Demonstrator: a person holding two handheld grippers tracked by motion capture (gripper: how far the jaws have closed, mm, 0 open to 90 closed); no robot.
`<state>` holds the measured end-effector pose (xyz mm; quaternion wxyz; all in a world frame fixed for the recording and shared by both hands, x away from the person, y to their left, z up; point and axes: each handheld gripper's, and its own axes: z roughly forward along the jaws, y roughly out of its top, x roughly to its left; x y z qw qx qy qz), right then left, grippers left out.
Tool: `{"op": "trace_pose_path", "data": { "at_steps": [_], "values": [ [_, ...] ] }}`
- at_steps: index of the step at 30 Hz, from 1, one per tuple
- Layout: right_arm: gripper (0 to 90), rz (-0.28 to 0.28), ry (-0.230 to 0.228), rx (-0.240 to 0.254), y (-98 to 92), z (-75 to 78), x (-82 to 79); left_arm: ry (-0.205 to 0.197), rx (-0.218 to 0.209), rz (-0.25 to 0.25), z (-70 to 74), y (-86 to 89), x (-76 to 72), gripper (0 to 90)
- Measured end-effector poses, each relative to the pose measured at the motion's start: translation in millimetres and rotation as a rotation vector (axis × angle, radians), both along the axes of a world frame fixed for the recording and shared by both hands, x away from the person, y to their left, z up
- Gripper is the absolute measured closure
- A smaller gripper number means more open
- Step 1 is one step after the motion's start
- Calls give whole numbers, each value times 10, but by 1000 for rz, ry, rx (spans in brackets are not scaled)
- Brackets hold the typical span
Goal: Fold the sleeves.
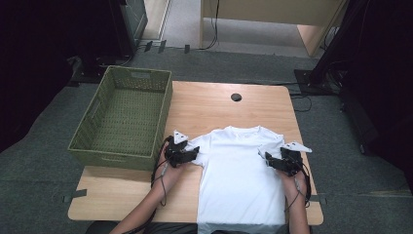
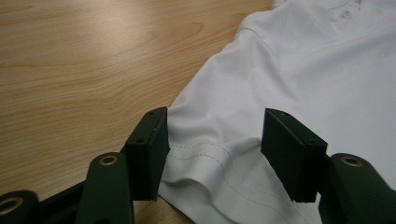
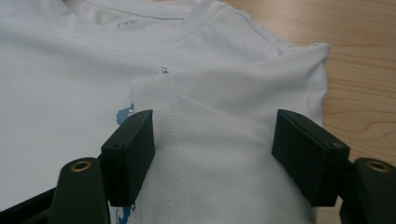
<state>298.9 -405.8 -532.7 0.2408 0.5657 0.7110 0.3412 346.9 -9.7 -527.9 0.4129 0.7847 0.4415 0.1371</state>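
One white T-shirt point(image 1: 242, 170) lies flat on the table point(image 1: 122, 190), collar pointing away from the person, long axis running near to far. One green basket point(image 1: 122, 114) stands left. Two claws: left claw point(image 2: 214, 149) and right claw point(image 3: 212, 156) each stand wide over a sleeve.

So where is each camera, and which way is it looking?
High view: sits above the person's side, looks forward and down at the table, green basket and white T-shirt; forearms, left gripper, right gripper show.
Left gripper view: rides the left gripper, looks along open jaws at a sleeve.
Right gripper view: rides the right gripper, open jaws over the folded sleeve.
All share the T-shirt.
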Motion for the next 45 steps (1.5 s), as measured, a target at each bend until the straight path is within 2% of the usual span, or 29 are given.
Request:
{"op": "trace_pose_path", "data": {
  "at_steps": [3, 5, 8, 10, 11, 12, 15, 18, 20, 24, 26, 27, 35, 39, 45],
  "values": [
    [298, -1, 1, -2, 16, 0, -7, -4, 7, -30, 1, -29, -21, 525],
    [298, 2, 2, 0, 27, 1, -10, -1, 6, -30, 0, -30, -19, 619],
    [298, 5, 1, -1, 44, 1, -15, 17, -14, -12, -5, 16, 19, 790],
    [297, 12, 1, 2, 59, 1, -15, 48, -53, 2, -13, 69, 58, 864],
    [297, 12, 1, 2, 59, 1, -15, 48, -53, 2, -13, 69, 58, 868],
    [297, 20, 0, 3, 83, 1, -15, 53, -59, 27, -12, 84, 60, 869],
    [293, 35, 3, 5, 128, 4, -15, 54, -63, 56, -13, 99, 62, 872],
    [290, 49, 6, 7, 175, 6, -15, 57, -68, 66, -12, 103, 58, 871],
    [288, 53, 5, 2, 195, 5, -12, 85, -90, 66, 0, 111, 61, 870],
    [288, 55, 5, 4, 192, 5, -13, 93, -106, 48, 54, 105, 45, 866],
    [288, 57, 6, 1, 194, 6, -11, 150, -137, 26, 88, 72, 45, 827],
    [288, 57, 6, 0, 194, 6, -11, 154, -140, 20, 99, 59, 38, 815],
    [284, 58, 3, 0, 195, 2, -15, 155, -152, -4, 187, -33, 6, 847],
    [283, 57, 2, -1, 199, 2, -15, 138, -157, -13, 254, -79, -2, 842],
    [283, 56, 2, -2, 199, 2, -15, 157, -159, -35, 286, -175, -19, 849]
  ]
}}
